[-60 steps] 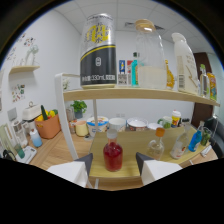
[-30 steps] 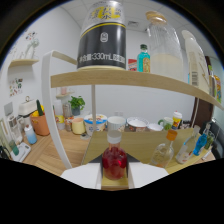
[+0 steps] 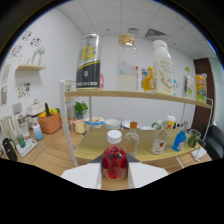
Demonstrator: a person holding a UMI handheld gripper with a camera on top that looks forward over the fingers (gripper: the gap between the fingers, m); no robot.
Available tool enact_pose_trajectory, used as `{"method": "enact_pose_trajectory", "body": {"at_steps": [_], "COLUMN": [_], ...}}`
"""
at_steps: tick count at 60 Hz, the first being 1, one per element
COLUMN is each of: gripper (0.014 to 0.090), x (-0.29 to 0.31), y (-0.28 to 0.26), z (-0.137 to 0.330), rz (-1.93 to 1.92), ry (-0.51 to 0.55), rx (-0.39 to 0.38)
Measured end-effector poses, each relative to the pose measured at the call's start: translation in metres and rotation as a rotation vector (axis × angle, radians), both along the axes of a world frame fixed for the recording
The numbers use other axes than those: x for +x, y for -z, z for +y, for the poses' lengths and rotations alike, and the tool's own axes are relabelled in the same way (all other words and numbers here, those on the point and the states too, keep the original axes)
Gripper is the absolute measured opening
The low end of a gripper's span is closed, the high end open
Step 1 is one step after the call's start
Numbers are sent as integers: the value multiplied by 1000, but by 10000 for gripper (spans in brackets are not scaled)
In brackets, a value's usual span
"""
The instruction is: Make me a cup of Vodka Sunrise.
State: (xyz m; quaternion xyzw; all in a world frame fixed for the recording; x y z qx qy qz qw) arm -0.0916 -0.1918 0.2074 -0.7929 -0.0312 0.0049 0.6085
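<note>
A small bottle of red liquid (image 3: 114, 162) with a white cap stands upright between my two white fingers (image 3: 82, 175). Both fingers press against its sides, so my gripper (image 3: 114, 174) is shut on it. Its base sits level with the fingertips over the tan mat (image 3: 92, 145); I cannot tell whether it touches the mat. Just beyond it stand a small clear bottle (image 3: 132, 140), a labelled clear bottle (image 3: 160, 142) and a blue bottle (image 3: 180, 140).
A wooden shelf (image 3: 125, 95) above the mat carries a tall black and yellow can (image 3: 89, 62), a glass jar (image 3: 127, 65), an orange bottle (image 3: 147, 80) and a white bottle (image 3: 162, 65). Its white post (image 3: 67, 125) rises left of the fingers. Bowls (image 3: 112, 123) and an orange basket (image 3: 50, 122) stand behind.
The fingers came together from wide apart onto the red bottle. The shelf now sits lower in the view and the back-row bottles show again beyond the red bottle.
</note>
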Motion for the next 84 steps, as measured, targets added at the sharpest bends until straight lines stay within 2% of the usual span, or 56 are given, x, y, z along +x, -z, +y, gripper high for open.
{"method": "enact_pose_trajectory", "body": {"at_steps": [14,28,49,67,74,84], "gripper": [347,347,348,343,344,346], "x": [31,42,56,76,78,78], "y": [50,53,30,-1,-5,-5], "z": [-29,-29,-11,-12,-9,-7], "rz": [133,527,1317,1960,2105,2153], "ry": [18,62,133,118,108,112], "rx": [-73,-109,-80,-15,8,-8]}}
